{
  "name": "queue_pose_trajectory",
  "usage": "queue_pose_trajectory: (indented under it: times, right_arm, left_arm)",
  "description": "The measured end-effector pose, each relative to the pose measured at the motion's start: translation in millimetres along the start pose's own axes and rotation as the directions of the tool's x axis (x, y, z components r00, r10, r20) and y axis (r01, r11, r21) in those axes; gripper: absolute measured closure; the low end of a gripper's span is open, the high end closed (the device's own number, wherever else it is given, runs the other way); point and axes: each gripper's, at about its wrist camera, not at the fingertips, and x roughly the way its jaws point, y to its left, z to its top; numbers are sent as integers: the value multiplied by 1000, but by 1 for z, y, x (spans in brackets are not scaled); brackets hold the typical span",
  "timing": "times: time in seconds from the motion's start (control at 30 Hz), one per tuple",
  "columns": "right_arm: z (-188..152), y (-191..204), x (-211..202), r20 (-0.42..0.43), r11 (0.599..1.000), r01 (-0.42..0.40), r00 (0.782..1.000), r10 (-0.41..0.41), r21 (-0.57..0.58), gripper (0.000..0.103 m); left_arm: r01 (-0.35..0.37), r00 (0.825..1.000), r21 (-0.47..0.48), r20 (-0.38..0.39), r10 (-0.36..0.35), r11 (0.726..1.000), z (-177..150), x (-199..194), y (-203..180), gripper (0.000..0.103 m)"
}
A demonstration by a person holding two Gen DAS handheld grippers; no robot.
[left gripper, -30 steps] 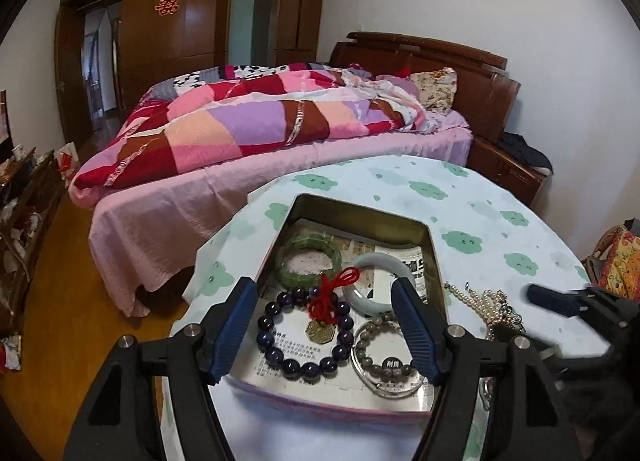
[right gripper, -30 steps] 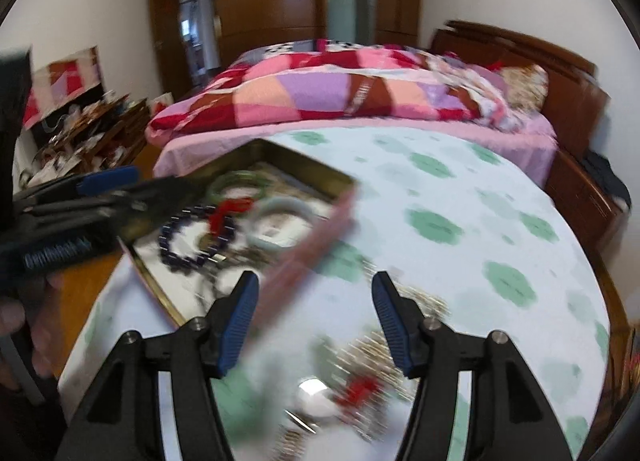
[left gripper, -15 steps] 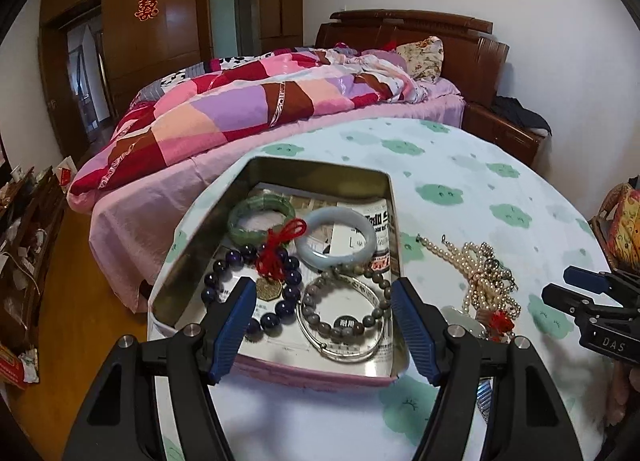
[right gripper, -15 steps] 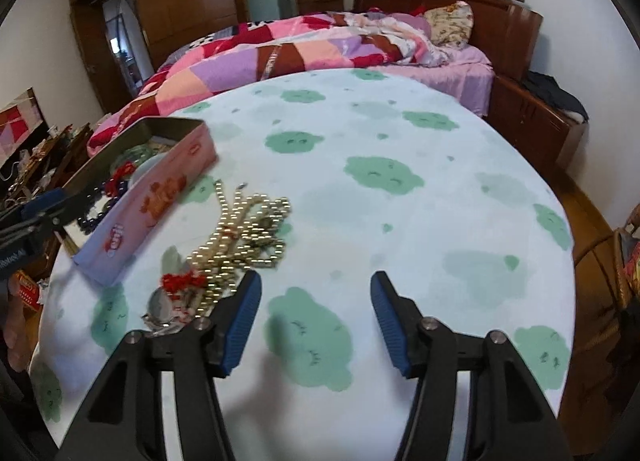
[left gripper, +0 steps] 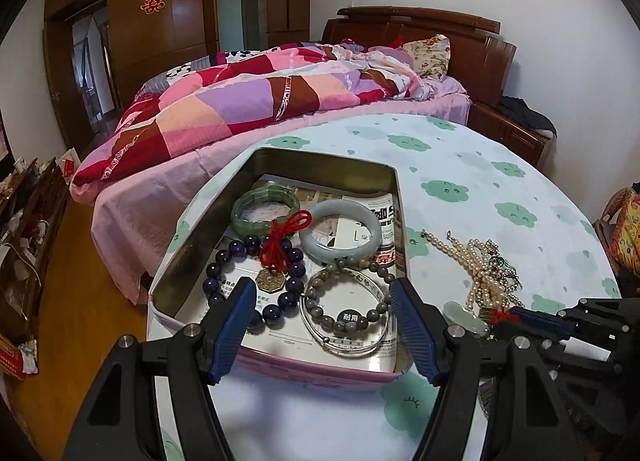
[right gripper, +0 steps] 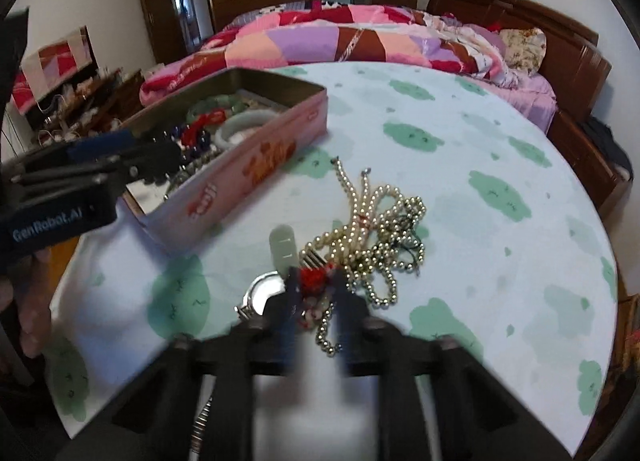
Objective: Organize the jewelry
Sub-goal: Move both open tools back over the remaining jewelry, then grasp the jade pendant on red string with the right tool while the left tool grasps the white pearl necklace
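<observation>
A pink tin box (left gripper: 280, 363) (right gripper: 256, 165) sits on the table with several bracelets inside: a green bangle (left gripper: 264, 209), a pale jade bangle (left gripper: 340, 231), a dark bead bracelet with a red knot and brass charm (left gripper: 276, 257), a grey bead bracelet (left gripper: 346, 299). My left gripper (left gripper: 324, 325) is open over the box's near edge. A heap of pearl necklaces (right gripper: 376, 233) (left gripper: 480, 265) lies right of the box. My right gripper (right gripper: 316, 293) has closed around a red-tasselled pendant (right gripper: 314, 275) in that heap, beside a pale jade piece (right gripper: 284, 245) and a round silver piece (right gripper: 262, 293).
The round table has a white cloth with green clouds (right gripper: 500, 189). A bed with a patchwork quilt (left gripper: 260, 97) stands behind it, with a wooden headboard (left gripper: 460, 41). Cluttered low shelves (left gripper: 24, 221) are on the left.
My right gripper has moved left onto the necklace heap and closed on the red tassel. My left gripper has edged closer over the box.
</observation>
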Motion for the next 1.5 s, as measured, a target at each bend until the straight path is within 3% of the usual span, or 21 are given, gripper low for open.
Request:
queue_pose_trajectory:
  times: [0.27, 0.73, 1.07, 1.1, 1.17, 1.2, 1.23, 1.5]
  right_arm:
    - [-2, -33, -33, 96, 993, 36, 994, -48, 116, 94]
    - [-15, -114, -49, 82, 931, 183, 972, -219, 315, 94]
    - [-22, -109, -37, 66, 942, 161, 980, -188, 295, 94]
    - [-22, -108, -37, 67, 943, 158, 981, -185, 294, 94]
    - [-23, -107, -36, 67, 944, 155, 981, -182, 293, 94]
    - [-23, -107, -36, 66, 944, 154, 981, -181, 293, 94]
    - [-24, -107, -36, 65, 944, 154, 981, -180, 293, 94]
    - [-23, -104, -39, 81, 946, 146, 981, -176, 290, 94]
  left_arm:
    - [25, 1000, 25, 11, -25, 999, 2, -6, -13, 33]
    - [89, 996, 182, 7, -92, 979, 6, -3, -72, 33]
    - [166, 986, 307, -62, -155, 937, -1, 19, -127, 33]
    - [175, 984, 308, -73, -160, 935, -2, 24, -129, 38]
    - [197, 979, 308, -115, -169, 931, -3, 36, -131, 67]
    - [217, 973, 295, -146, -180, 931, -3, 44, -130, 90]
    - [226, 970, 282, -158, -187, 933, -4, 47, -129, 96]
    - [267, 964, 242, -67, -259, 933, 8, 10, -111, 98]
